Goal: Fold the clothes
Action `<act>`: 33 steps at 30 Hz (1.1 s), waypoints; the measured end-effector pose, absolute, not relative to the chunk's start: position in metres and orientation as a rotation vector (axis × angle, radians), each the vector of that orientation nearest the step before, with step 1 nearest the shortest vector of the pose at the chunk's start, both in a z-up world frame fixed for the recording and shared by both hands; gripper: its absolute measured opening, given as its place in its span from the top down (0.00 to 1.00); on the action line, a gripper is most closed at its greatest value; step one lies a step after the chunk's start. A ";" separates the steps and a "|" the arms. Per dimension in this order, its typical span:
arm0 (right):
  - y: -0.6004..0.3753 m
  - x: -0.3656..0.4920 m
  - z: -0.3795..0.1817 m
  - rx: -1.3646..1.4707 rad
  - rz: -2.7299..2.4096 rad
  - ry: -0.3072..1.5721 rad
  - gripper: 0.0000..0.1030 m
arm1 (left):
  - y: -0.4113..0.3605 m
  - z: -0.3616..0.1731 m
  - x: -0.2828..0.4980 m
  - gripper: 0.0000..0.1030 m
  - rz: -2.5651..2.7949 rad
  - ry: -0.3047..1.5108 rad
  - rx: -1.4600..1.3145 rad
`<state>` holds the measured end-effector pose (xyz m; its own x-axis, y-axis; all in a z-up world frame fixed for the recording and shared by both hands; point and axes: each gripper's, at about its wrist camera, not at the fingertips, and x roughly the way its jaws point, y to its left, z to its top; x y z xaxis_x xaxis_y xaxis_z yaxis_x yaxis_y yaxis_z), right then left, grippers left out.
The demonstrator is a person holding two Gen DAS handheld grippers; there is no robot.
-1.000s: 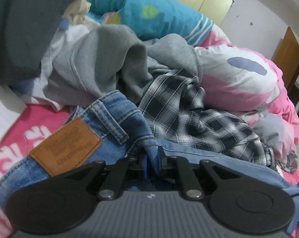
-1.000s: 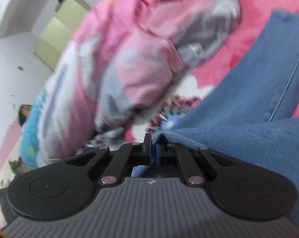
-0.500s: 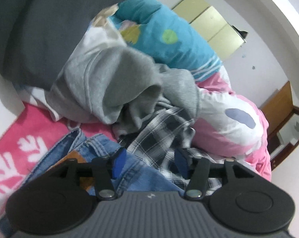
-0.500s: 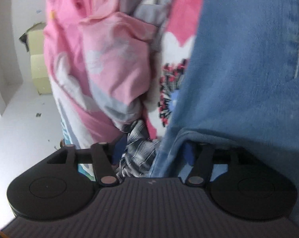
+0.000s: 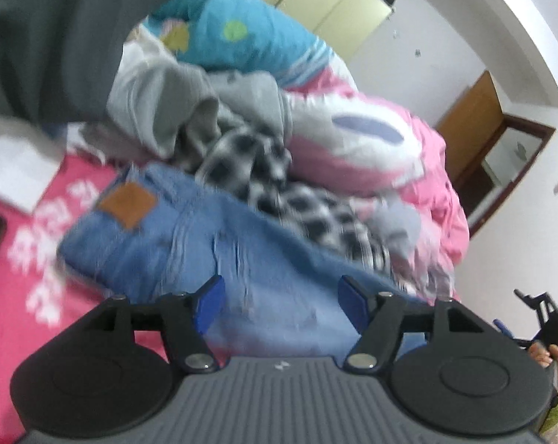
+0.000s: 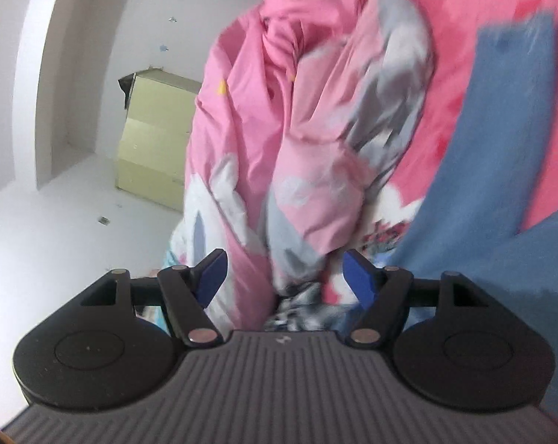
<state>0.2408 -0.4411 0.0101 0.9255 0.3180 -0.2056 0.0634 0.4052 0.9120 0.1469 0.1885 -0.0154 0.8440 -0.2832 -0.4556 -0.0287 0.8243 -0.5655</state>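
Observation:
Blue jeans (image 5: pixel 205 244) with a brown leather patch (image 5: pixel 127 203) lie on the pink bedsheet (image 5: pixel 23 259) in the left wrist view. My left gripper (image 5: pixel 280 305) is open and empty just above them. In the right wrist view the jeans (image 6: pixel 500 170) lie to the right. My right gripper (image 6: pixel 284 277) is open and empty, facing a bunched pink quilt (image 6: pixel 286 122).
A black-and-white plaid shirt (image 5: pixel 264 170) and a grey sweatshirt (image 5: pixel 168 103) are piled behind the jeans. A blue pillow (image 5: pixel 238 37) and pink quilt (image 5: pixel 382 148) lie further back. Dark grey cloth (image 5: pixel 49 29) hangs at upper left. Yellow-green cabinets (image 6: pixel 153 148) stand by the wall.
Both grippers were shut on the jeans a second ago. Both have opened, let go and pulled back from the denim.

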 end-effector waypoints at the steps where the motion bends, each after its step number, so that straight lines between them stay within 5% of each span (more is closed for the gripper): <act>1: -0.442 0.229 0.012 1.085 0.138 0.404 0.33 | 0.187 -0.021 0.144 0.33 -0.135 0.572 -0.590; 8: -0.414 0.167 -0.014 0.487 -0.060 0.647 0.33 | 0.184 -0.043 0.148 0.34 -0.034 0.620 -0.552; 14: -0.323 0.125 -0.057 -0.265 0.013 0.687 0.35 | 0.184 -0.058 0.152 0.34 0.035 0.644 -0.549; 18: -0.313 0.131 -0.074 -0.415 -0.035 0.650 0.38 | 0.192 -0.063 0.150 0.34 0.029 0.633 -0.625; 22: -0.315 0.137 -0.063 -0.338 -0.067 0.637 0.43 | 0.199 -0.067 0.148 0.34 0.023 0.622 -0.701; 33: -0.331 0.199 -0.081 0.862 0.207 0.696 0.31 | 0.226 -0.085 0.151 0.33 0.015 0.557 -0.927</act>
